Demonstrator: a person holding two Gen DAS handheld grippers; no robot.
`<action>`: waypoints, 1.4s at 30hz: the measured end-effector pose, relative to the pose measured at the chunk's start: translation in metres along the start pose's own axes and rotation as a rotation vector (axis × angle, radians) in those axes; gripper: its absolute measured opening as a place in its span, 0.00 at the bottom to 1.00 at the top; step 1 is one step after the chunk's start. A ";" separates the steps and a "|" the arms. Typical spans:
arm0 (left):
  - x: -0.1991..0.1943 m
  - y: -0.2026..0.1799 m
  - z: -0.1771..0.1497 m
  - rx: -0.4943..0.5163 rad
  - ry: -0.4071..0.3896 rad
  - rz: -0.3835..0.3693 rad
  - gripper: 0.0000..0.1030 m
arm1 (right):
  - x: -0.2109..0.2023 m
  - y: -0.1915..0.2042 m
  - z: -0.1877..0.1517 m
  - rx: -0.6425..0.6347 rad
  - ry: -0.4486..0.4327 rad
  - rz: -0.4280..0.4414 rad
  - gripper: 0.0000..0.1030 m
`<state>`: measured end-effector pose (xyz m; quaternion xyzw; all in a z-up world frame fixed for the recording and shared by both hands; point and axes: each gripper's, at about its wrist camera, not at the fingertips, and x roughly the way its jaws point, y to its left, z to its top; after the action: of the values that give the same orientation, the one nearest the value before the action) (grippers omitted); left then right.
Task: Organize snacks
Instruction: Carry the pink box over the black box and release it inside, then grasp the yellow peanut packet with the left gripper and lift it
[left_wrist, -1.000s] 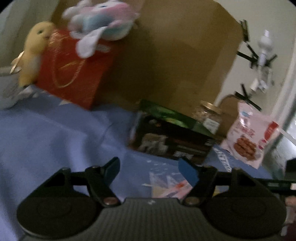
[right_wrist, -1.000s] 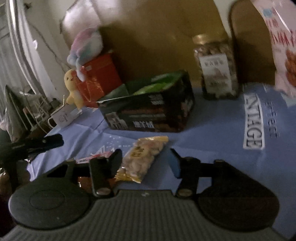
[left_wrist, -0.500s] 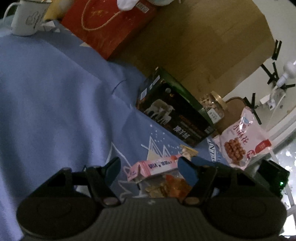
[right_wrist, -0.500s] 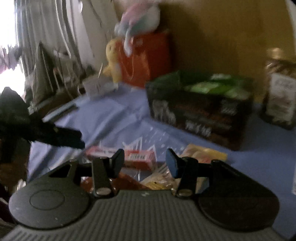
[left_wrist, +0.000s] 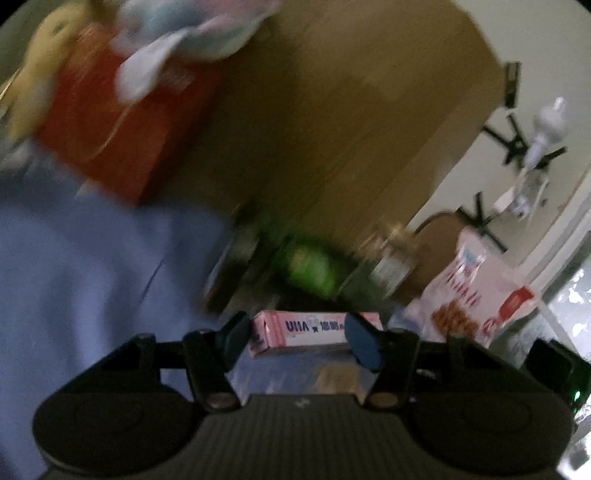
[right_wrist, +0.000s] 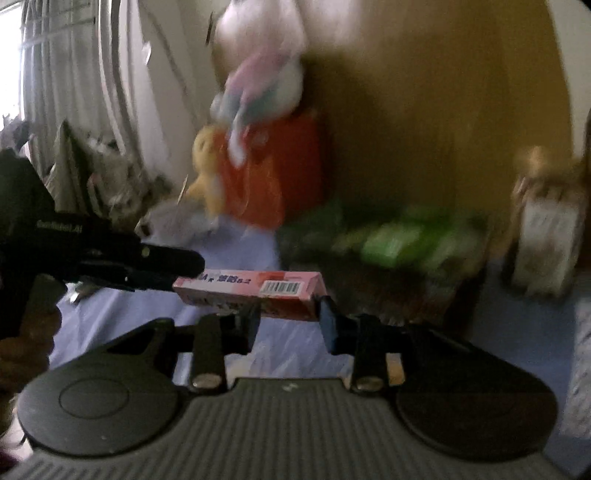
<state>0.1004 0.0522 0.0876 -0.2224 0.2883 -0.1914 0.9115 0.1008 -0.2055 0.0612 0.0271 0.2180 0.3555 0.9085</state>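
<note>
Left gripper (left_wrist: 299, 341), left wrist view: the jaws are standing wide and the pink snack box (left_wrist: 310, 332) is spanning the gap. One end is touching the left fingertip; the right fingertip is overlapping the other end. This reads as a clamp along the box's long axis, though motion blur is leaving some doubt. A clear packet (left_wrist: 303, 373) is hanging just beneath the box. Both are being carried above the blue cloth (left_wrist: 92, 277), with the dark open carton (left_wrist: 306, 269) lying farther off and slightly right.

Right gripper (right_wrist: 290, 319), right wrist view: the jaws are standing partly closed, and the pink snack box (right_wrist: 255, 286) is lying crosswise just over the fingertips, long axis running left to right. Whether these fingers are pressing it cannot be told. The left gripper (right_wrist: 184, 267) is reaching in from the left and meeting the box's left end. The dark open carton (right_wrist: 388, 254) is sitting far and to the right of the box, so the coming move probably turns on carrying the box that way.

Compared with half a second ago, the box is no longer lying on the cloth among the other packets, the right jaws are standing narrower, and both backgrounds are smearing.
</note>
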 end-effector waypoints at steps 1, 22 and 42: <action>0.007 -0.007 0.011 0.022 -0.013 -0.005 0.55 | -0.001 -0.005 0.007 0.004 -0.026 -0.024 0.36; 0.035 -0.006 -0.024 -0.063 0.117 -0.096 0.77 | -0.050 -0.065 -0.045 0.289 0.046 -0.172 0.41; 0.087 -0.036 -0.074 -0.028 0.321 -0.167 0.61 | -0.006 -0.014 -0.073 0.130 0.138 -0.015 0.40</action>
<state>0.1133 -0.0406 0.0133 -0.2247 0.4133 -0.2952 0.8316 0.0759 -0.2273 -0.0053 0.0598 0.3029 0.3349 0.8902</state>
